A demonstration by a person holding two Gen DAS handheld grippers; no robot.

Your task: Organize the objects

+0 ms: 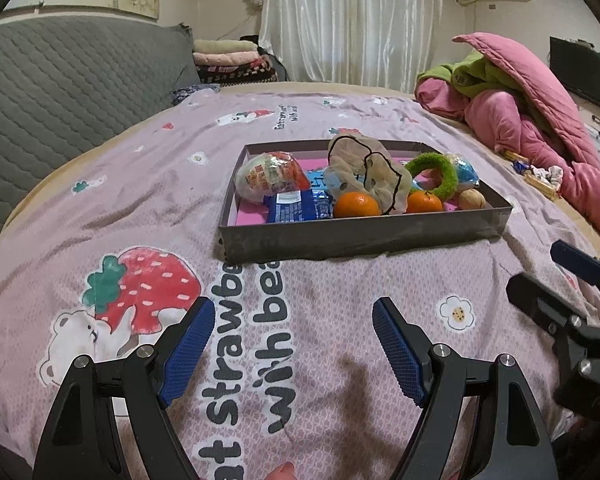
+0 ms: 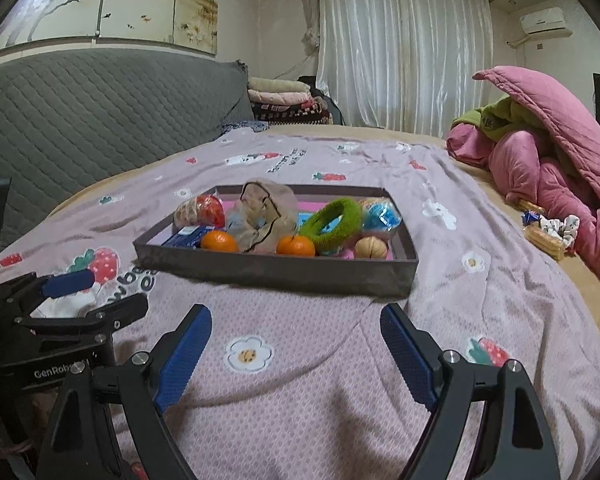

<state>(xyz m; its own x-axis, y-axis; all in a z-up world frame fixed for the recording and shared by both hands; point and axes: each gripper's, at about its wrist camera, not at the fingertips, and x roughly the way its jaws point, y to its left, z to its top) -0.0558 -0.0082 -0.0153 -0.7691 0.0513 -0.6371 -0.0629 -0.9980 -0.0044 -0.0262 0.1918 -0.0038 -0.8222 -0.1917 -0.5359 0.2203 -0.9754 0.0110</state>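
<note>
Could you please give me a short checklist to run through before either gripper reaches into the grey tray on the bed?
1. Left gripper open and empty: ok.
2. Right gripper open and empty: ok.
3. Shallow grey rectangular tray flat on the pink strawberry-print bedsheet: ok.
4. Two small orange tangerines at the tray's near edge, unobstructed: ok.
5. Fuzzy green ring free of the beige drawstring cloth bag: cannot tell.
</note>
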